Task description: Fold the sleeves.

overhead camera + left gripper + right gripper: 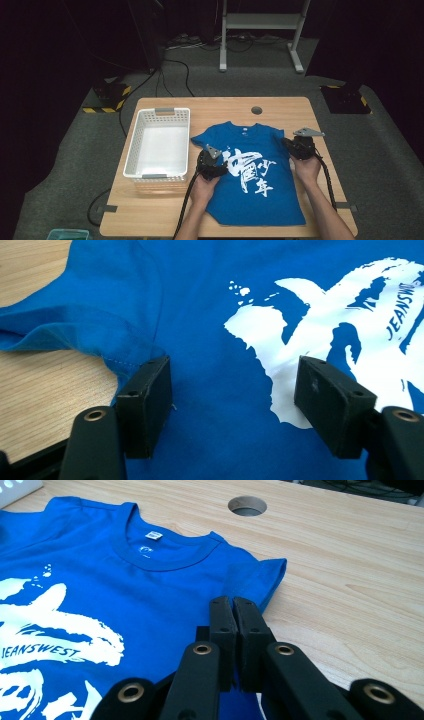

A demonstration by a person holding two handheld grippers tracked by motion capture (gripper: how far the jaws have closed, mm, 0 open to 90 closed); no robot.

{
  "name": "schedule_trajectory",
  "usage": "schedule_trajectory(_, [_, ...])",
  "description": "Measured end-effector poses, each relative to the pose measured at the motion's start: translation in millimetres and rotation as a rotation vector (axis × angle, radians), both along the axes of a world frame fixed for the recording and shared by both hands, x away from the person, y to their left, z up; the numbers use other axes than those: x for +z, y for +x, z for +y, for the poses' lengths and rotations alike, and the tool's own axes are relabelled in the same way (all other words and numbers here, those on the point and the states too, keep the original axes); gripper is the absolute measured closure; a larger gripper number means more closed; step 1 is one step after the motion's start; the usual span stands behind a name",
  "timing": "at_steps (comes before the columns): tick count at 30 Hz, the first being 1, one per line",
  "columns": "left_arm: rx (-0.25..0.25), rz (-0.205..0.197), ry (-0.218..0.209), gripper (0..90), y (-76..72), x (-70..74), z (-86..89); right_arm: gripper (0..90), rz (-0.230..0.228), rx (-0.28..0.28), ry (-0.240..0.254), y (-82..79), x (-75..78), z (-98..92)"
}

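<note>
Left tongs (232, 390) gape over the blue T-shirt (250, 175); right tongs (235, 617) closed.

Bare desk (350, 575) is lying open beyond and outward of the right gripper (233, 605), with a cable hole (247, 505) sitting ahead. Outward of the left gripper (232, 385), a white basket (159, 145) is standing near, walling that side.
</note>
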State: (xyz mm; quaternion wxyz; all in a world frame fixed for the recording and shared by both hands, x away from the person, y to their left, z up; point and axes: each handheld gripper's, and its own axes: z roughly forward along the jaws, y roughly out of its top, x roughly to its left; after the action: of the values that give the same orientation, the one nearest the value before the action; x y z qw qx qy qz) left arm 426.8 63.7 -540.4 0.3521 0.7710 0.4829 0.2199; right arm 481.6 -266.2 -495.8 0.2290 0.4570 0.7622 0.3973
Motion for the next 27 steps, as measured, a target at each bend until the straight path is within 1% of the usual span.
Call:
schedule_trajectory(8, [0.0,0.0,0.0,31.5,0.0,0.0,0.0,87.8,-0.005,0.014,0.0,0.2,1.1,5.1])
schedule_trajectory(16, [0.0,0.0,0.0,31.4,0.0,0.0,0.0,87.7,0.006,0.023,0.002,0.5,-1.0,10.8])
schedule_trajectory(27, [0.001,0.0,0.0,31.3,0.0,0.0,0.0,87.5,0.016,0.044,-0.013,2.3,-5.2,20.7])
